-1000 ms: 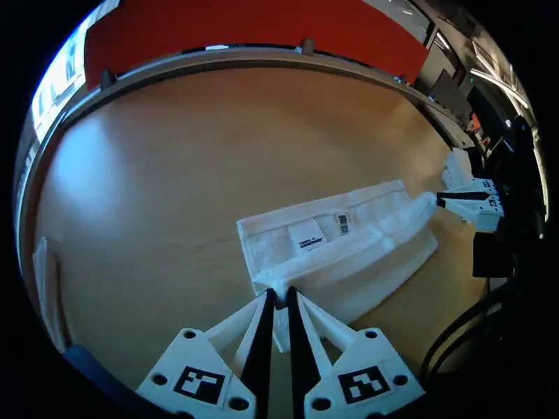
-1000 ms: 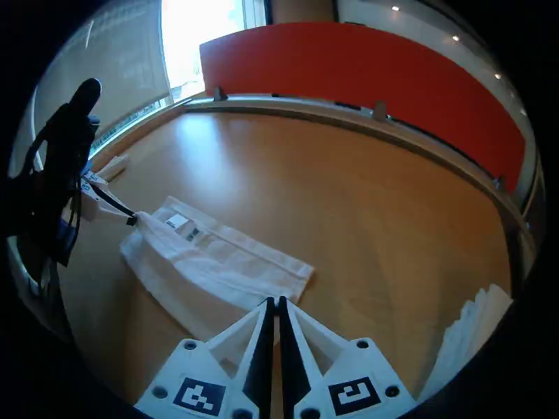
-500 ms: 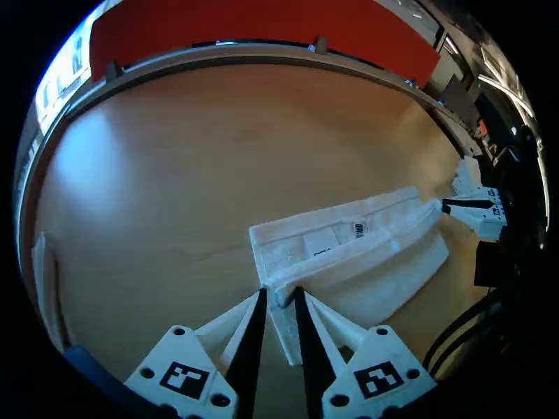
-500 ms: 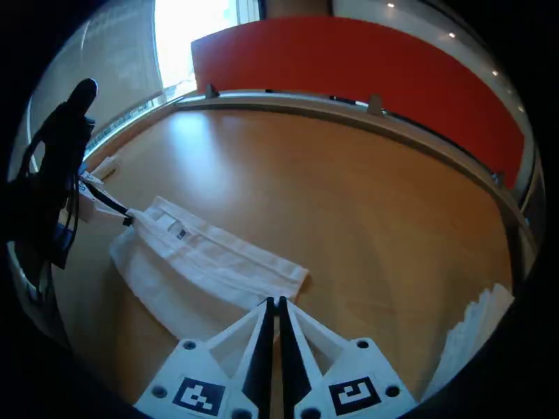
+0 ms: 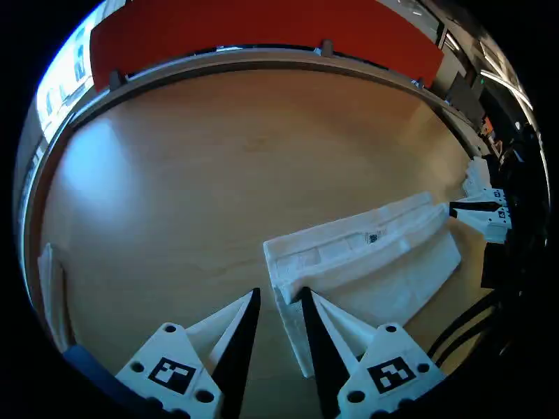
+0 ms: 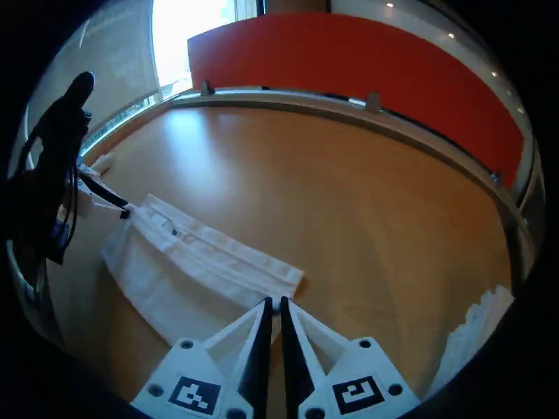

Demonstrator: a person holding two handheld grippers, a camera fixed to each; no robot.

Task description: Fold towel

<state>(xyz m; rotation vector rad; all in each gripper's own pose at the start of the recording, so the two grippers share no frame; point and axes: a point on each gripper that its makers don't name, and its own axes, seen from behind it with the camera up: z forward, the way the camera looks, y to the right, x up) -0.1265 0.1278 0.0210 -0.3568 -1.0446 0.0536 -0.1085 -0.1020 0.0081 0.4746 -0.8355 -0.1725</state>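
A white towel lies on the wooden table, doubled lengthwise with a thick fold along its top. My left gripper stands open just before the towel's near corner, its fingers apart and nothing between them. It also appears in the right gripper view as the left gripper, held by a dark hand, its tip beside the towel's far corner. My right gripper is shut on the towel's near edge. From the left gripper view, the right gripper pinches the far end.
A red partition runs behind the table's raised far rim. A stack of folded white cloths lies at the right, seen as white cloth behind the right gripper. Another white cloth lies at the left edge.
My left gripper has opened and let go of the towel's corner, which now rests on the table. The towel's label has turned nearly out of sight. The right gripper keeps its hold.
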